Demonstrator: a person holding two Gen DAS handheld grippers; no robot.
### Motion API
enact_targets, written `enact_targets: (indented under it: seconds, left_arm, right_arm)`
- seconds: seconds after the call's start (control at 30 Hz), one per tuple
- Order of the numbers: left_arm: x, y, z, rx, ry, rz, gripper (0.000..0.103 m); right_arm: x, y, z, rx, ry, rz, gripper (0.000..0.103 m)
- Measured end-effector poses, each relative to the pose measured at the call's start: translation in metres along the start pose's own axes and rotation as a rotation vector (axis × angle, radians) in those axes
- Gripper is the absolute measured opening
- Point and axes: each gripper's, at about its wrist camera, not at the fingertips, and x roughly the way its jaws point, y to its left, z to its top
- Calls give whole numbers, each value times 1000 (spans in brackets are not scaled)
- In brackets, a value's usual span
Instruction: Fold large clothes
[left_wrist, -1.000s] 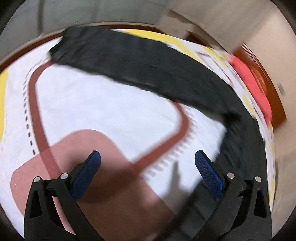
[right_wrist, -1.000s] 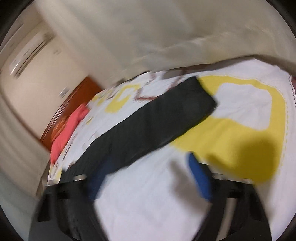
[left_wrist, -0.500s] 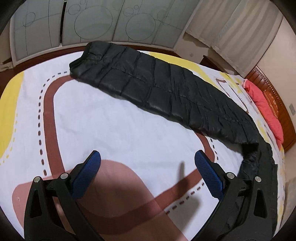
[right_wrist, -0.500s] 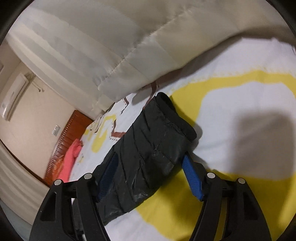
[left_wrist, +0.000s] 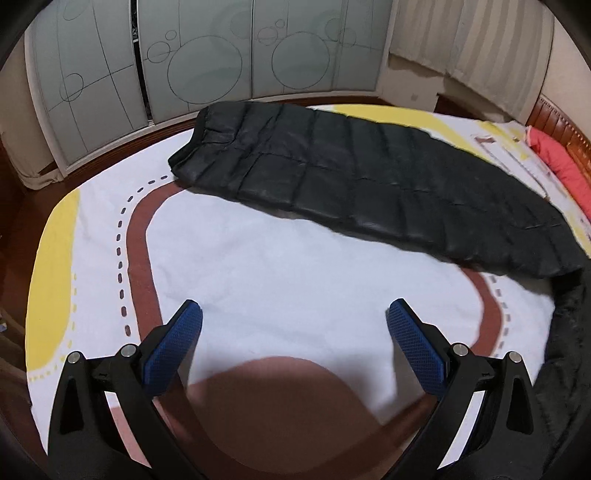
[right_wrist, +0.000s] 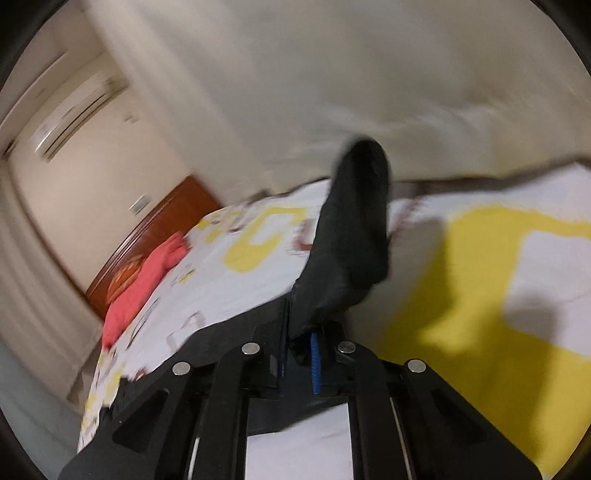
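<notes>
Gripping one end of the black quilted garment (right_wrist: 351, 236), my right hand-held gripper (right_wrist: 299, 347) has its jaws pressed together on the fabric, which rises in a blurred fold above the fingers and off the bed (right_wrist: 480, 295). That gripper points a little downward across the patterned bedspread toward the wooden headboard (right_wrist: 147, 236) and the red pillow (right_wrist: 144, 280). My left hand-held gripper (left_wrist: 293, 332) tilts steeply down over the white and brown part of the bedspread (left_wrist: 277, 266), jaws spread wide, nothing between the blue pads (left_wrist: 173, 347). From this side the garment (left_wrist: 369, 177) lies stretched in a long band across the far half of the bed, its right end curving toward the frame's edge.
</notes>
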Motion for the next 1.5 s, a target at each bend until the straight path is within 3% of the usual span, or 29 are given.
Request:
enact_targets:
  seconds: [0.23,0.43,0.57,0.73,0.97,1.2,1.33,1.4,1.43,1.5]
  left_arm:
    - [5,3,0,23,-1,19,101]
    - [4,4,-4,23,-16,15,101]
    - [4,6,-7,24,-27,11,101]
    - [2,6,-11,26,-43,14,101]
    - [2,7,-13,23,-52,7,101]
    - [0,9,-14,23,-56,7,101]
    - [0,9,-14,24,-55,8,101]
    - [0,9,-14,24,-55,8,101]
    - [0,9,-14,24,-54,8,101]
    - [0,9,-13,24,-54,9,101]
  right_arm:
    - [4,136,-42,-257,56,165,10]
    - [22,253,-122,-418,194,315,10]
    - [32,310,-172,-508,278,372,10]
    - [32,369,-238,-605,379,442,10]
    - [22,427,-303,-676,463,517,10]
    - [25,470,-364,-753,553,531,10]
    - [35,477,-391,-816,652,491,20]
    - [35,476,-395,-829,678,499,45]
    - [33,475,-395,-826,686,519,69]
    - [19,472,-386,-810,649,560,75]
